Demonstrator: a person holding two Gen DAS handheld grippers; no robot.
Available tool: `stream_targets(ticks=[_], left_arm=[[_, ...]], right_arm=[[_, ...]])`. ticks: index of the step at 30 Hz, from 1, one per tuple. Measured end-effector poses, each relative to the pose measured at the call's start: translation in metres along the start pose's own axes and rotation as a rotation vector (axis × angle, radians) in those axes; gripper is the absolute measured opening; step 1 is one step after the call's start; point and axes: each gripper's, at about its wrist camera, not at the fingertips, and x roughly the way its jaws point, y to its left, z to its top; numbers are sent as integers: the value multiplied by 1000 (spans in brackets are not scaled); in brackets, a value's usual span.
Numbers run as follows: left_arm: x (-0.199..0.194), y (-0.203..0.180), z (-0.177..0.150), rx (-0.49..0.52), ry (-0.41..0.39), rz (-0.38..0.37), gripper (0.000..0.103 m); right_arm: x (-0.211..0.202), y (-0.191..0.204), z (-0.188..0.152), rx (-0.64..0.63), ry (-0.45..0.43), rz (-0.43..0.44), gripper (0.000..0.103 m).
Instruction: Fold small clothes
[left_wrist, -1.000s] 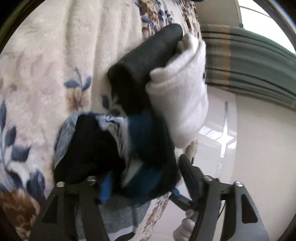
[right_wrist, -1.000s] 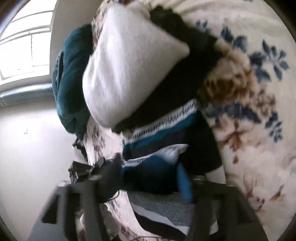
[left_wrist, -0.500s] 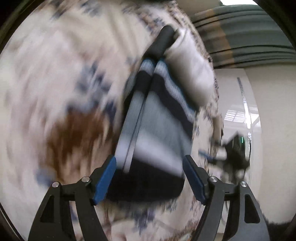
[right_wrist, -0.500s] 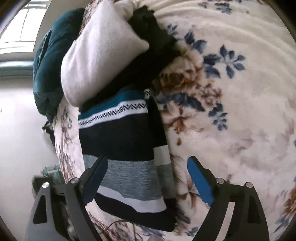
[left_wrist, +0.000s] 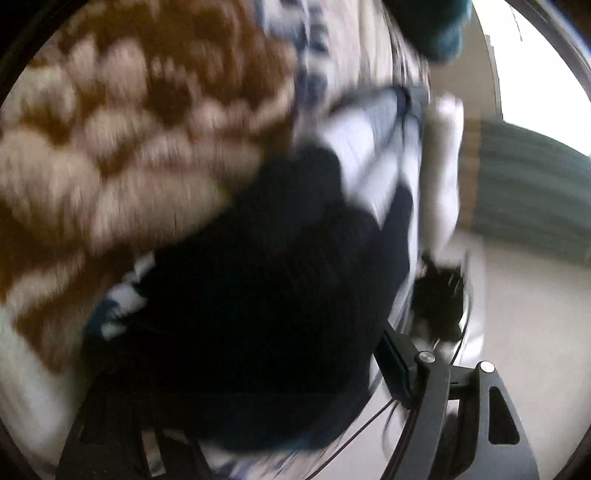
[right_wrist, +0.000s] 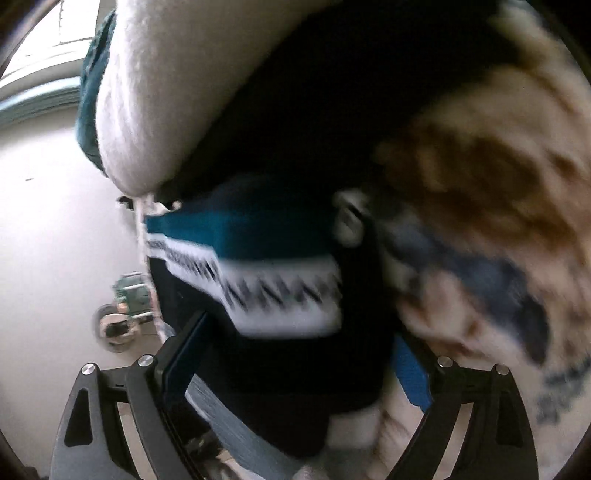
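Note:
A folded striped sweater (right_wrist: 280, 295), navy with teal, white and grey bands, lies on the floral blanket (right_wrist: 480, 184). It lies partly under a white folded garment (right_wrist: 166, 92). My right gripper (right_wrist: 299, 332) sits low over the sweater, its jaws wide, a finger on each side of the fold. In the blurred left wrist view the sweater's dark navy part (left_wrist: 258, 314) fills the gap of my left gripper (left_wrist: 288, 354), whose jaws are closing around it. Only that gripper's right finger (left_wrist: 397, 365) shows; the other is lost in the dark cloth.
A teal cloth (right_wrist: 88, 110) lies beyond the white garment (left_wrist: 443, 166) near the bed's edge. Pale floor (right_wrist: 55, 240) lies past that edge, with a small wheeled object (right_wrist: 122, 317) on it. A green curtain (left_wrist: 535, 206) hangs at the right of the left wrist view.
A second ago both grippers held the bunched sweater. It now lies folded flat. The right jaws have spread wide, and both grippers have dropped close over the sweater, straddling it.

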Motion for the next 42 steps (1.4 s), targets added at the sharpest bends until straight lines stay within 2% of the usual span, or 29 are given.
stream_targets(ticks=[1,2,3,4,6,7,10,12,15,17,20,21,22,23,24,26,27,28,29,31,34,37,40,41,42], left_arm=[[-4,-2,0,-5,-30,3,64],[-7,-6,1,2,-55,9,47],[-10,-9,1,10,-64,15,41],[-14,-13,3,20,-71,17,39],[-21,-21,7,35,-76,14,34],[-24,-25,10,49,-72,10,34],[-39,-39,25,85,-43,4,33],[-51,-52,37,126,-10,8,33],[-58,-67,47,227,86,45,33],[-56,-68,44,295,181,92,34],[-36,-57,34,385,296,222,47],[-28,-49,29,406,316,287,58],[-25,-42,25,414,319,341,59],[-26,-39,20,421,310,354,59],[-34,-38,14,426,284,346,59],[-54,-41,1,431,233,347,60],[-68,-45,-7,439,197,355,61],[-77,-51,-12,445,163,364,65],[-90,-56,-20,457,117,383,69],[-103,-59,-26,473,44,436,72],[-124,-34,-39,469,-40,588,79],[-125,12,-44,387,-33,675,79],[-118,38,-39,346,-23,665,79],[-115,41,-35,339,-28,660,82],[-113,43,-33,330,-26,650,92]], right_arm=[[3,1,4,5,-1,21,93],[6,2,8,5,-5,45,92],[9,6,10,-12,-17,58,82],[11,8,10,-24,-23,51,57],[19,12,4,-25,-14,40,28],[17,14,-2,-26,-33,35,22],[1,13,-23,4,-89,61,15],[-16,13,-49,33,-126,60,14],[-39,12,-113,71,-163,52,14],[-51,6,-169,127,-180,55,14],[-54,-6,-239,209,-191,23,14],[-48,-13,-260,228,-183,-18,15],[-39,-22,-274,256,-162,-38,18],[-32,-30,-284,277,-141,-52,22],[-25,-39,-291,301,-117,-94,31],[-29,-47,-297,332,-107,-79,40],[-36,-45,-298,317,-112,-85,49],[-46,-43,-299,291,-114,-125,56],[-55,-42,-298,272,-122,-153,57],[-76,-38,-299,230,-143,-188,59],[-112,-26,-291,166,-186,-265,65],[-131,-12,-269,115,-202,-288,65],[-130,8,-236,42,-210,-320,65],[-126,17,-223,15,-214,-330,65],[-121,25,-211,-9,-218,-330,65]])
